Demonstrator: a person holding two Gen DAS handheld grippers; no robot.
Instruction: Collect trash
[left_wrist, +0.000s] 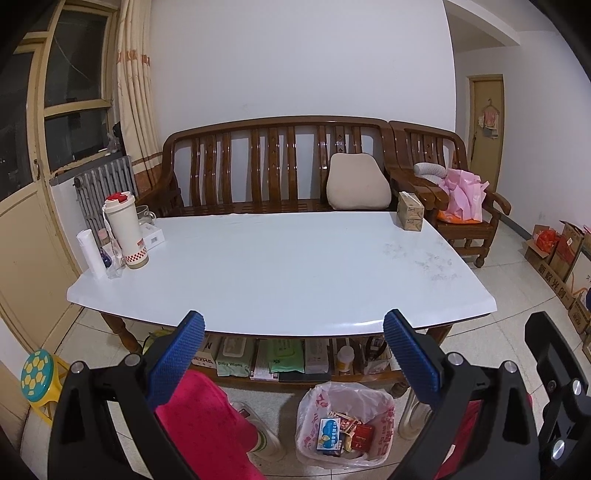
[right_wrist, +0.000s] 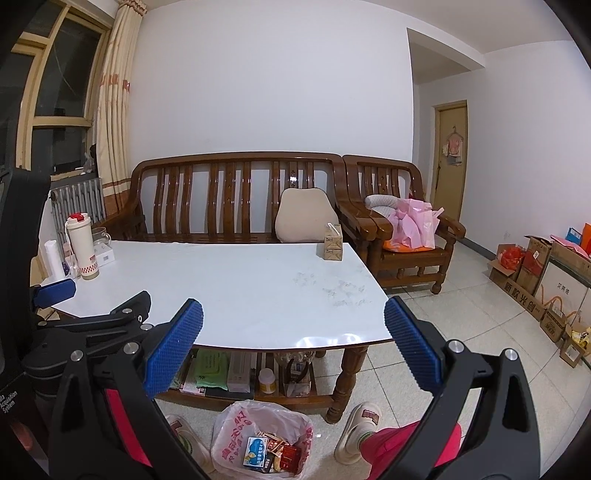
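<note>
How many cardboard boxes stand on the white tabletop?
1: a small tan cardboard box at the far right corner of the white table. Items clustered at the far left corner could hide another.

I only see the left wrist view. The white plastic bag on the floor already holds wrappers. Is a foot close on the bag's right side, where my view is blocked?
Observer: Yes. A cream slipper on the person's foot stands right of the white plastic bag, with a gap between them.
Operator: And my right tool, what state is it in?
Observer: The right tool is open and holds nothing. Its blue pads frame the near edge of the white tabletop, above the bag.
</note>
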